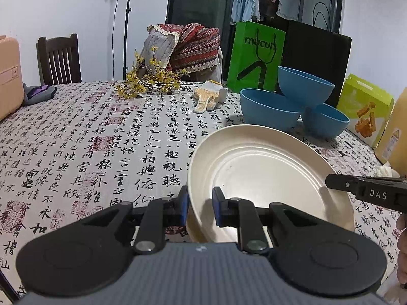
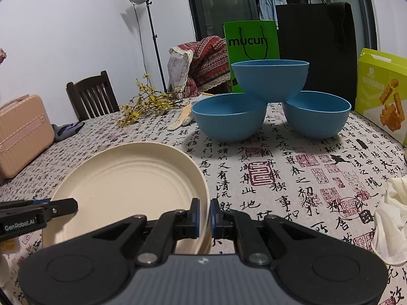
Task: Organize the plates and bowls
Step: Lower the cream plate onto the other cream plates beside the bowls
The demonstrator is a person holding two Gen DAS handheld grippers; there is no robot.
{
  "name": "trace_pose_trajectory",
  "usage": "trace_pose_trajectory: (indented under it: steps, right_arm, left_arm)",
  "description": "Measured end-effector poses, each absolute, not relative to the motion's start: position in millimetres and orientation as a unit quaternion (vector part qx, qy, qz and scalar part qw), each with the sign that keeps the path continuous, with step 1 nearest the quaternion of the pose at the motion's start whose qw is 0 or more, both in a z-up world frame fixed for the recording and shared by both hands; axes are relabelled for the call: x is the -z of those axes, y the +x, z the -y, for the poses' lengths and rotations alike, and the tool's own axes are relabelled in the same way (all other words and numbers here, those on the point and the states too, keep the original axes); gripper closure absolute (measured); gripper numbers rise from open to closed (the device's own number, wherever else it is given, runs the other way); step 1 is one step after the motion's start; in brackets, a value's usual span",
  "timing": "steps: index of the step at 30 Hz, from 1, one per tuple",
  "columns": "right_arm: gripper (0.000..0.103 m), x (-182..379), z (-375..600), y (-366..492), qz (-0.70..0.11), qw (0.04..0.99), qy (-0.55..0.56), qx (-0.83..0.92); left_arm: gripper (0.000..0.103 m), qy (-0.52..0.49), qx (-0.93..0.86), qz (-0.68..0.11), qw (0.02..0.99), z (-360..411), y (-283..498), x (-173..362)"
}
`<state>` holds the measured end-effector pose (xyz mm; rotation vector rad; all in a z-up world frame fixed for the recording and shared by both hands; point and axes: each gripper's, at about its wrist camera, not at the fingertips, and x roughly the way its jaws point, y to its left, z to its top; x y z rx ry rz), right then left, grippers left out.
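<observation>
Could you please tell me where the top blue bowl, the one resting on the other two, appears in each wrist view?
Left wrist view: the top bowl is at upper right, tilted.
Right wrist view: the top bowl is upper centre-right, level.
Shared landmark: the green bag behind it.

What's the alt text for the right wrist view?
The right gripper clamps the right rim of a cream plate on the calligraphy tablecloth, with the left gripper at its opposite edge. Behind, one blue bowl sits atop two others.
</observation>
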<state>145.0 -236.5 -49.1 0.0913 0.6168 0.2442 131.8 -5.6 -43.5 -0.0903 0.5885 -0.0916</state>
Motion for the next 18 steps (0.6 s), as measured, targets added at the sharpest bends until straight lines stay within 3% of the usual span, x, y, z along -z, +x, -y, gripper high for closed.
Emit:
trace_pose_trajectory:
  steps: [18]
  right_arm:
    - [0.095, 60.7, 233.8, 144.1, -0.301, 0.947, 0.023, -0.113]
  left_arm:
    - [0.082, 0.091, 0.005, -0.267, 0.959, 41.0, 128.4, 53.9]
